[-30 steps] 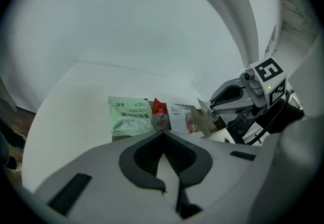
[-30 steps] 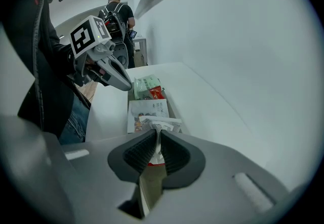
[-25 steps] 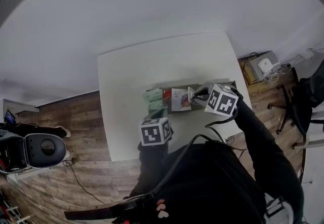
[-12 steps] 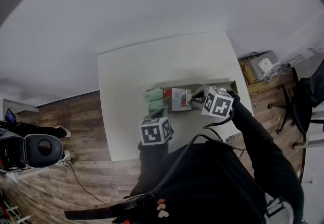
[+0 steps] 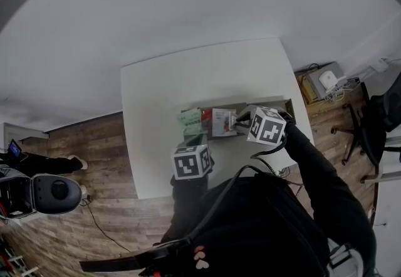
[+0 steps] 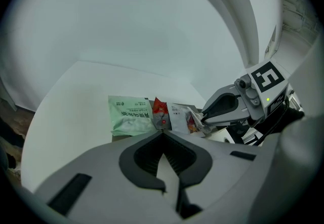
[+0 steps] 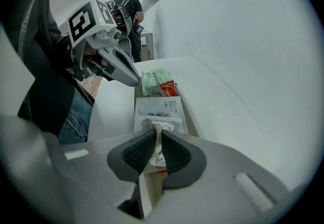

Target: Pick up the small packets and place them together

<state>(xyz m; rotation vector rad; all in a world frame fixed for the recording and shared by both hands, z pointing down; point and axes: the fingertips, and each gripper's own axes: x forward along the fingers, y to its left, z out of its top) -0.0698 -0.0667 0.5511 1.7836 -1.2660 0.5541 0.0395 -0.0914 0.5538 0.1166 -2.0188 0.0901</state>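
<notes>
Three small packets lie in a row on a flat cardboard tray point(image 5: 276, 104) on the white table point(image 5: 156, 88): a green packet point(image 5: 189, 122) point(image 6: 129, 115) point(image 7: 154, 78), a red packet point(image 5: 206, 121) point(image 6: 160, 111) point(image 7: 168, 87) and a white packet point(image 5: 222, 123) point(image 6: 178, 116) point(image 7: 161, 109). My right gripper point(image 5: 237, 122) point(image 7: 157, 134) point(image 6: 202, 115) pinches the white packet's near edge between its pads, and its jaws are opening. My left gripper point(image 5: 196, 140) point(image 6: 162, 134) point(image 7: 129, 78) hangs just in front of the green and red packets, shut and holding nothing.
The table's front edge is close under both arms. On the wooden floor stand an office chair point(image 5: 363, 131) at the right, a box with a device point(image 5: 326, 81) beside the table, and a grey seat point(image 5: 53, 188) at far left. A person point(image 7: 126, 2) stands beyond the table.
My right gripper has shifted a little to the left, still on the white packet's edge. The left gripper has stayed put. The grey seat at far left has moved slightly.
</notes>
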